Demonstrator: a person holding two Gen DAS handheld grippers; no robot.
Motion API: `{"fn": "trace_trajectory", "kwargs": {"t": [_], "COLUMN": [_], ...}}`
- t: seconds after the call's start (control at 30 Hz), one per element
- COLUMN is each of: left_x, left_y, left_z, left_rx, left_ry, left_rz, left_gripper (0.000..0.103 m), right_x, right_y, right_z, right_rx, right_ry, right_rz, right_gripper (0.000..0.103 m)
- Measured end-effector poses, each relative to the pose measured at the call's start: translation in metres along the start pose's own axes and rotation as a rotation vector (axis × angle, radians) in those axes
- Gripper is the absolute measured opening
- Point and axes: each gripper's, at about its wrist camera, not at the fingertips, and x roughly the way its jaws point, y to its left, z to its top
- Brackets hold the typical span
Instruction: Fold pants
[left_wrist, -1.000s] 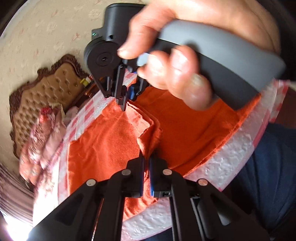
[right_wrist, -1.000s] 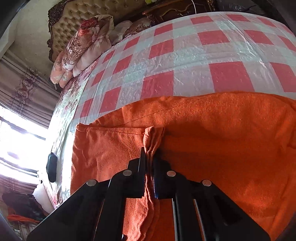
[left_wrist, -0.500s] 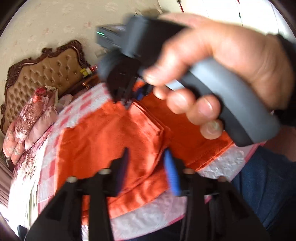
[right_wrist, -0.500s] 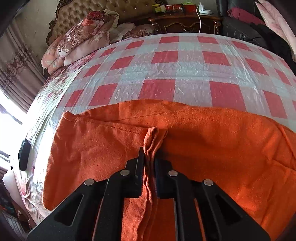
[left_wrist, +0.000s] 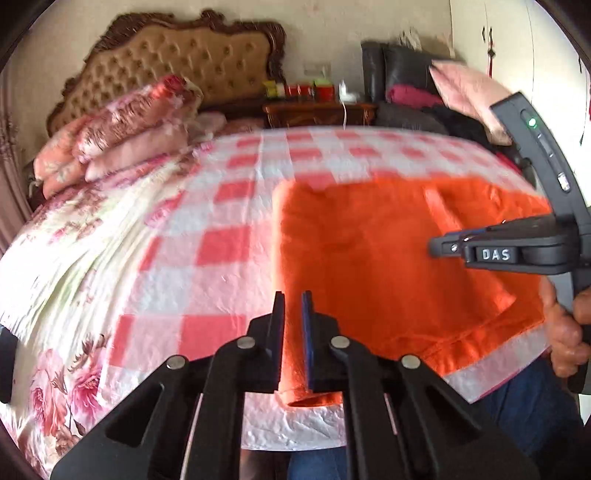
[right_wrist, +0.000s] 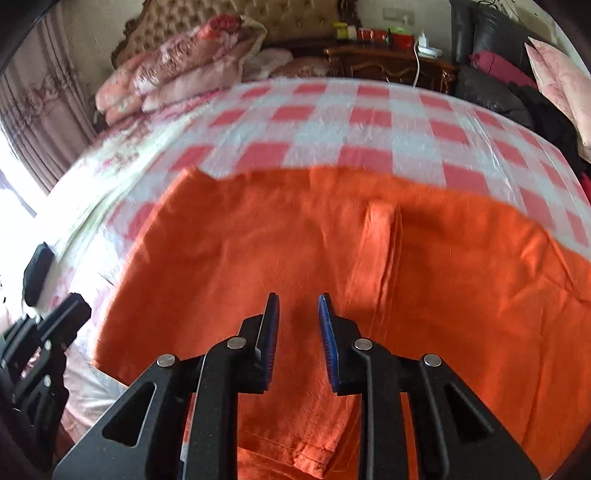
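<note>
The orange pants (left_wrist: 388, 258) lie flat on the red-and-white checked bed cover (left_wrist: 221, 206), near the front edge. My left gripper (left_wrist: 293, 299) hangs over the pants' left edge, jaws a narrow gap apart, holding nothing. My right gripper (right_wrist: 297, 301) is open and empty above the middle of the pants (right_wrist: 295, 251); a small raised fold (right_wrist: 378, 236) lies just beyond it. The right gripper also shows in the left wrist view (left_wrist: 443, 248), over the right part of the pants. The left gripper's body shows at the left edge of the right wrist view (right_wrist: 40, 343).
Folded pink floral quilts (left_wrist: 122, 129) and a tufted headboard (left_wrist: 177, 62) stand at the far left of the bed. A wooden nightstand (right_wrist: 388, 62) with small items, dark bags and a pink cushion (right_wrist: 557, 77) are at the back right. A dark object (right_wrist: 37, 271) lies at the bed's left edge.
Both grippers let go of the pinched orange fabric and pulled back. The left gripper swung left to the pants' edge. The pants now lie flat.
</note>
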Motion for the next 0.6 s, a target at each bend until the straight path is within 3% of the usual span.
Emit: {"fn": "trace_trajectory", "kwargs": {"t": [0.07,0.2,0.3,0.4,0.47,0.5,0.57,0.6], "left_x": [0.019,0.020,0.015,0.034,0.063,0.078,0.090,0.092], "left_y": [0.007,0.021,0.015,0.000,0.004,0.005,0.024,0.033], "left_z": [-0.005,-0.001,0.017,0.038,0.048,0.051,0.058,0.062], "left_rx": [0.010,-0.040,-0.002,0.077,0.083,0.079,0.023,-0.016], "left_ry": [0.070,0.051,-0.020,-0.018,0.044,0.086,0.091,0.105], "left_rz": [0.046,0.066,0.014,-0.070,-0.107,-0.076,-0.085,-0.091], "left_gripper": [0.009,0.012,0.012,0.013,0.013,0.012,0.002,0.002], "right_x": [0.004,0.005,0.005,0.006,0.007,0.007,0.006,0.006], "right_y": [-0.003,0.008,0.017,0.014,0.011,0.011,0.011,0.011], "right_z": [-0.006,-0.013,-0.017,-0.015,-0.014,-0.014,-0.014,-0.014], "right_rx": [-0.010,-0.086,-0.114,-0.107,-0.110,-0.116,-0.115,-0.113], "right_ry": [0.003,-0.013,-0.025,-0.022,-0.019,-0.018,-0.016,-0.015], "right_rz": [-0.020,-0.071,-0.112,-0.102,-0.095,-0.095,-0.092,-0.088], "right_gripper": [0.024,0.025,0.025,0.025,0.025,0.025,0.025,0.025]}}
